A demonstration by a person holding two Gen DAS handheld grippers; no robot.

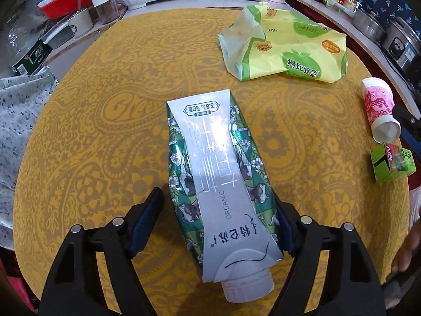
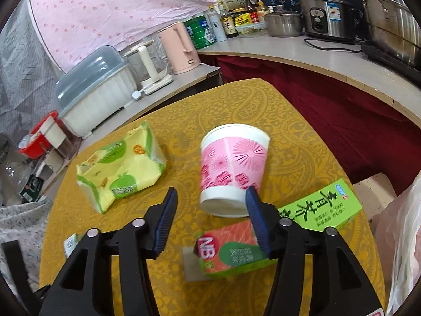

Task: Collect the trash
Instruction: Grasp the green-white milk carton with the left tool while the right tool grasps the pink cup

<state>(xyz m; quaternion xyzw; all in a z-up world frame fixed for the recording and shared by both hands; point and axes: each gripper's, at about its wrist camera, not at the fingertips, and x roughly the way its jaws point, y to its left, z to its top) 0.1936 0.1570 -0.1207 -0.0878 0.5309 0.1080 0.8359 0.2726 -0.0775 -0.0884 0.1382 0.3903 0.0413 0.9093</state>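
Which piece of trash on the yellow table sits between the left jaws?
The silver-and-green milk carton, lying flat, white cap nearest the camera; the pink paper cup and green boxes lie off right.

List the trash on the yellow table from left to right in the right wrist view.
Green-and-yellow wrapper → pink paper cup → green box. The NB box sits below the cup and overlaps it sideways, so it is left out of the order.

Ahead of the right gripper, beyond the yellow paisley tablecloth [image 2: 236,100], a pink kettle [image 2: 181,50] stands beside a lidded white dish rack [image 2: 97,97]. Farther right, a rice cooker [image 2: 329,13] sits on the counter.
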